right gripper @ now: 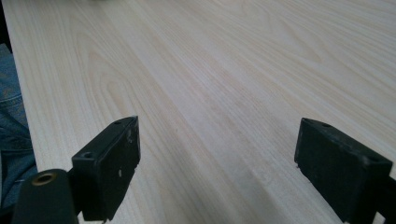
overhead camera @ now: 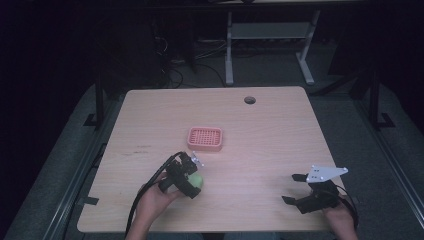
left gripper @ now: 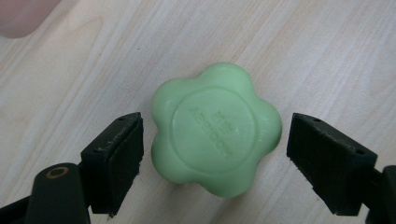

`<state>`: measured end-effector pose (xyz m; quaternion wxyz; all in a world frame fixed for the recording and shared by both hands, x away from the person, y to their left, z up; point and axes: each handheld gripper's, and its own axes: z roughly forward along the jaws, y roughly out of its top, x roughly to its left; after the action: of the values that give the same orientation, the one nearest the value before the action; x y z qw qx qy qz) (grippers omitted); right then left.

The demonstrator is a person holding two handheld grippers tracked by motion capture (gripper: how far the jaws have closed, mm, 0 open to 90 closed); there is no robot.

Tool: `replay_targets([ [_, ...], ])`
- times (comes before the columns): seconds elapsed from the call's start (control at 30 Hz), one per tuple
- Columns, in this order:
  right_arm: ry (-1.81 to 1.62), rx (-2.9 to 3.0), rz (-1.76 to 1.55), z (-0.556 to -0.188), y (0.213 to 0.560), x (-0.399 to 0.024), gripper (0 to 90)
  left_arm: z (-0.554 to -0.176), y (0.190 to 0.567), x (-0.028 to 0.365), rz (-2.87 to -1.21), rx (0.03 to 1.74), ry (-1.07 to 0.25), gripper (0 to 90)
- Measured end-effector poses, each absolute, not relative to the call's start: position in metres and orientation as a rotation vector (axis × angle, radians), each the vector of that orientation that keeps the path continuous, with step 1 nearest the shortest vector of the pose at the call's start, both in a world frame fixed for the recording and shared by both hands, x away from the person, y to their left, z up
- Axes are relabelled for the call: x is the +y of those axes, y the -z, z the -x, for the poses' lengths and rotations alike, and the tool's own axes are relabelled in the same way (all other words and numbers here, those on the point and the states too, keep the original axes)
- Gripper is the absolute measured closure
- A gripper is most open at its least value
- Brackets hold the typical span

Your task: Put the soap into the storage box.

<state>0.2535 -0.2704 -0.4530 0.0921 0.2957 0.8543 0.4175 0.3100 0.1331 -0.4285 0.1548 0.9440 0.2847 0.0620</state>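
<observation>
As the left claw [left gripper: 212, 156] stands over the table [overhead camera: 280, 130], a pale green flower-shaped soap [left gripper: 215, 128] lies between its two black jaws, which are spread wide on either side of it. The left jaw's pad is just beside the soap's edge, with only a sliver of wood showing between them, while the right jaw's pad stands a little farther off; neither has hold of the soap. Faint raised lettering on the soap's round centre is too soft to read. From the high view, the soap [overhead camera: 196, 180] sits on the wood near the pink slotted tray [overhead camera: 205, 138], on the side of the tray toward the person, and the left claw [overhead camera: 187, 175] covers part of it. Well apart from the soap, toward the table's near right corner, the right claw [overhead camera: 292, 189] rests low over bare wood, its jaws spread wide with nothing between them. A blue denim fold [right gripper: 11, 121] shows beyond the table's edge in the right gripper view.
</observation>
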Motion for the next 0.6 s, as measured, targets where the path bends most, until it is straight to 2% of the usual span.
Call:
replay_targets([
  [0.6,-1.237,2.535,-0.883,-0.2531,0.4530,-0.2711,13.8,-0.3168,0.4366,0.1270,-2.752,0.832,-0.140,24.1],
])
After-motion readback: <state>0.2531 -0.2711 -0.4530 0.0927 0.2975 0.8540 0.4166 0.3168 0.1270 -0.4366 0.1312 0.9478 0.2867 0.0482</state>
